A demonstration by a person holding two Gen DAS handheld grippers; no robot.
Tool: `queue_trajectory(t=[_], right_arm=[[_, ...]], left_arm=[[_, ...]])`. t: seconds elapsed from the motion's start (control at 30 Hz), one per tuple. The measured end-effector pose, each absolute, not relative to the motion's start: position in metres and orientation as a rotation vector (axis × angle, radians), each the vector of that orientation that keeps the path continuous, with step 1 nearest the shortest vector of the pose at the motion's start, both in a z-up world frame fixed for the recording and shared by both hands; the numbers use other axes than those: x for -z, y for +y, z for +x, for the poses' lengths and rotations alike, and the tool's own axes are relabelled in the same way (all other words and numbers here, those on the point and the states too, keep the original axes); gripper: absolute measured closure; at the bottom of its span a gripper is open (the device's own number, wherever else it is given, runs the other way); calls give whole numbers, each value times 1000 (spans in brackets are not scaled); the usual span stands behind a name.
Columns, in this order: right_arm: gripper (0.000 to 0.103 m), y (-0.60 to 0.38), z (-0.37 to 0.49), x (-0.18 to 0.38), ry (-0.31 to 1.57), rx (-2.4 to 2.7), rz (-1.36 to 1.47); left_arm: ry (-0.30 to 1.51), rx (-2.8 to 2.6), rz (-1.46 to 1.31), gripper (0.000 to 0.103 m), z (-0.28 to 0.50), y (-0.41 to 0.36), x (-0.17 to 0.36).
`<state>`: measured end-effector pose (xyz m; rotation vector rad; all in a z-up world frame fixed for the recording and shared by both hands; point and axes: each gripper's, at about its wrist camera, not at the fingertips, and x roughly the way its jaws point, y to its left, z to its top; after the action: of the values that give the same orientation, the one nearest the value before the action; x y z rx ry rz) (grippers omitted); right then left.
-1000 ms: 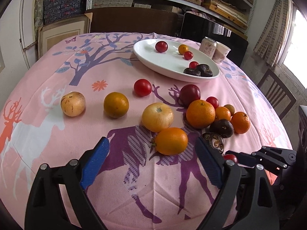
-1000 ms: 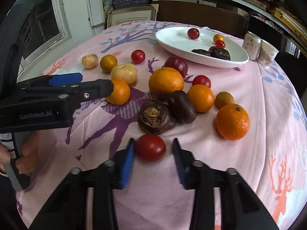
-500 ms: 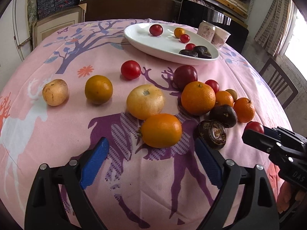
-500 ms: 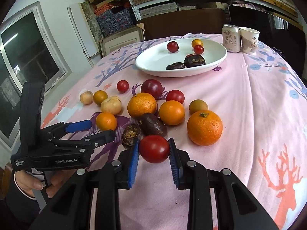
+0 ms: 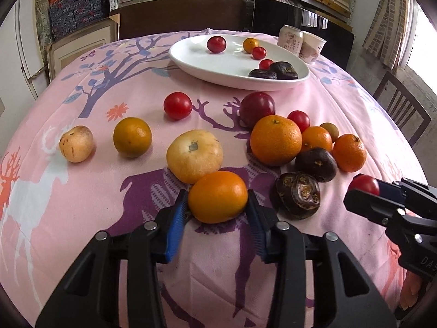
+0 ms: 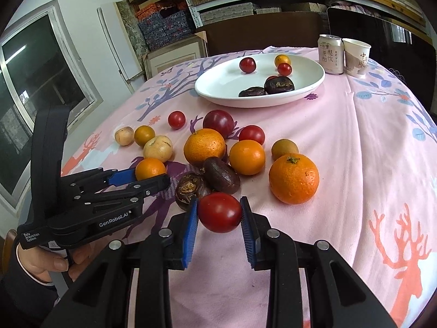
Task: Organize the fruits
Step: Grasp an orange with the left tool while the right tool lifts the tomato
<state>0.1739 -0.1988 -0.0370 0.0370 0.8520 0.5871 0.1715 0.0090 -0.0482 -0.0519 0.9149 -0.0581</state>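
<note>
The left tongs (image 5: 217, 205) have just been closing and now clench an orange (image 5: 217, 196) resting on the bench (image 5: 355, 95); firm, round and smooth, it is best pinched across its widest part. A softer, bruisable tomato (image 6: 220, 212) is gripped by the right tongs (image 6: 219, 213), lifted.

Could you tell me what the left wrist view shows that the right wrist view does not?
Only the left wrist view shows the wooden chair at right. Only the right wrist view shows the window and the hand holding the left gripper. Both show the white plate, can, paper cup, and each gripper's fruit: small orange, red tomato.
</note>
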Motion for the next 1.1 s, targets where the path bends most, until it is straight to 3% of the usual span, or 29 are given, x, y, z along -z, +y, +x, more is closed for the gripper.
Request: queue_trajectory(t=[0.17,0.27,0.57,0.63,0.73,0.93,1.0,1.1], right_arm=[[72,-203,172,33,815,-579,55],[72,-206,165,24,725,-544,37],[72,-212,165,14,637,-517,46],[72,-212,165,14,636,-517,49],[72,-210,165,15,645,-524,45],[72,-210,164,16,657,-539,51],[72,-209,163,16,660,-549,52],[72,-207,160,15,656,-553,45]], left_arm=[[897,83,-47,62,155,5,35],[865,106,-53,72,147,2,21],[847,135,-80,71,140,5,11],[857,138,-106,64,135,9,14],[863,128,-91,45,126,6,19],[874,107,-48,43,108,1,32],[917,103,-39,47,111,0,43],[921,95,-50,66,114,4,45]])
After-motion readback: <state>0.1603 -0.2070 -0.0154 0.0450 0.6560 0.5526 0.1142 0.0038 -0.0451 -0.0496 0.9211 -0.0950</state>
